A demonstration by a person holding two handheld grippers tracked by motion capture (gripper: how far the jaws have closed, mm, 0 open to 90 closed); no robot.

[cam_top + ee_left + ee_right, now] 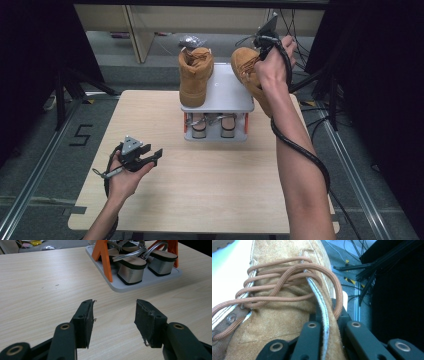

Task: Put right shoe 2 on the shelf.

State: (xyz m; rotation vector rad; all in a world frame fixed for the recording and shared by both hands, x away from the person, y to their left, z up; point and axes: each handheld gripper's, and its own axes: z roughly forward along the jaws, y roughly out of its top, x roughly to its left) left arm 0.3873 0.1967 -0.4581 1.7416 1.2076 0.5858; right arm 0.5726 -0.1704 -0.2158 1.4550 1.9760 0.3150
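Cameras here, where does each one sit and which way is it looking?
High view: above the table, looking forward and down; both forearms, left gripper, right hand show.
Left gripper view: low over the table, facing the rack; its open fingers show.
Right gripper view: against the held boot; its fingers pinch the boot.
Shared: rack, held boot.
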